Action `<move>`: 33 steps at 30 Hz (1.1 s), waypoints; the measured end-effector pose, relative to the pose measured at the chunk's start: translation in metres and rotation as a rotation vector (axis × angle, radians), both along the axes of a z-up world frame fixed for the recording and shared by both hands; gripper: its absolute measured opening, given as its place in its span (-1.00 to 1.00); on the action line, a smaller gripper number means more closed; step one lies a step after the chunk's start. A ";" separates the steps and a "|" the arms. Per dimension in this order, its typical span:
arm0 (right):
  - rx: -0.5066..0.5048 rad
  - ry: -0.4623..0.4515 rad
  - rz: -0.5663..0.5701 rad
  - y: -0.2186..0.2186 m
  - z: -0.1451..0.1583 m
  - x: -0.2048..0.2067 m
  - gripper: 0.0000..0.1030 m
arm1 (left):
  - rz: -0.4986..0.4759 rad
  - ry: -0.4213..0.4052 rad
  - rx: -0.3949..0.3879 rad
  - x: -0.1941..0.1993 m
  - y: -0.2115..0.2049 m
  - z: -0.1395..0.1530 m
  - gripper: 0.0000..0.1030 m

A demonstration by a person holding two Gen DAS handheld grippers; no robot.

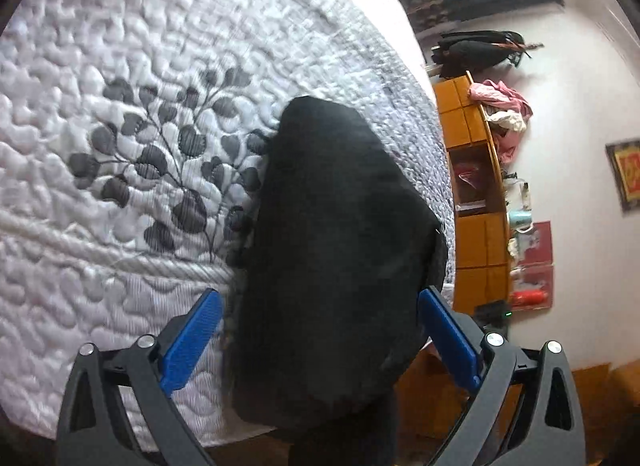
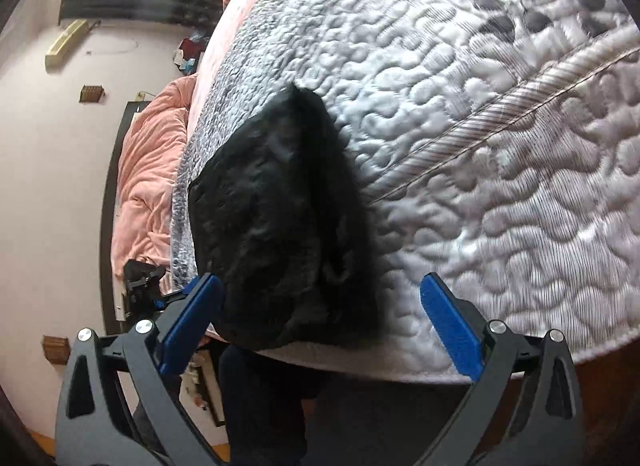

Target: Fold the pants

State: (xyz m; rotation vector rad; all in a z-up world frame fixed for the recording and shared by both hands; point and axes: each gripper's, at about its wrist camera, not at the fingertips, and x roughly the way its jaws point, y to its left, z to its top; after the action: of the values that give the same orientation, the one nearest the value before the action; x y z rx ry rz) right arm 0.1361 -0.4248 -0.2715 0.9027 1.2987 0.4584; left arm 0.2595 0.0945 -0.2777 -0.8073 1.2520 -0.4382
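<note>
The black pants are seen folded into a compact bundle, laid on the white quilted bedspread close to the bed's near edge. In the left wrist view the left gripper is held with its blue pads spread wide — the bundle lies between them, and no pad is seen pressing on the cloth. In the right wrist view the right gripper is likewise released, its pads parted, with the pants lying just ahead of the left pad. A grey leaf pattern is printed on the bedspread beside the bundle. A pink blanket is heaped at the bed's far side.
</note>
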 end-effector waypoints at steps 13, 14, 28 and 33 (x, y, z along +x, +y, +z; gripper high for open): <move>0.090 0.048 0.104 0.037 -0.044 0.057 0.95 | -0.124 0.043 -0.142 0.040 -0.030 -0.044 0.92; 0.094 0.049 0.106 0.039 -0.045 0.059 0.96 | -0.126 0.055 -0.148 0.042 -0.032 -0.048 0.92; 0.084 0.004 0.186 0.085 -0.042 0.072 0.77 | -0.093 0.074 -0.115 0.039 -0.060 -0.064 0.26; 0.106 -0.059 0.216 0.104 -0.009 0.083 0.04 | -0.064 0.035 -0.082 0.043 -0.047 -0.040 -0.14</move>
State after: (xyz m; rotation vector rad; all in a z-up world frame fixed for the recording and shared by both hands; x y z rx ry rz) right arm 0.2194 -0.3213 -0.2806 0.8333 1.3333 0.7235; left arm 0.3026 0.0474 -0.3174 -0.8490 1.3019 -0.5318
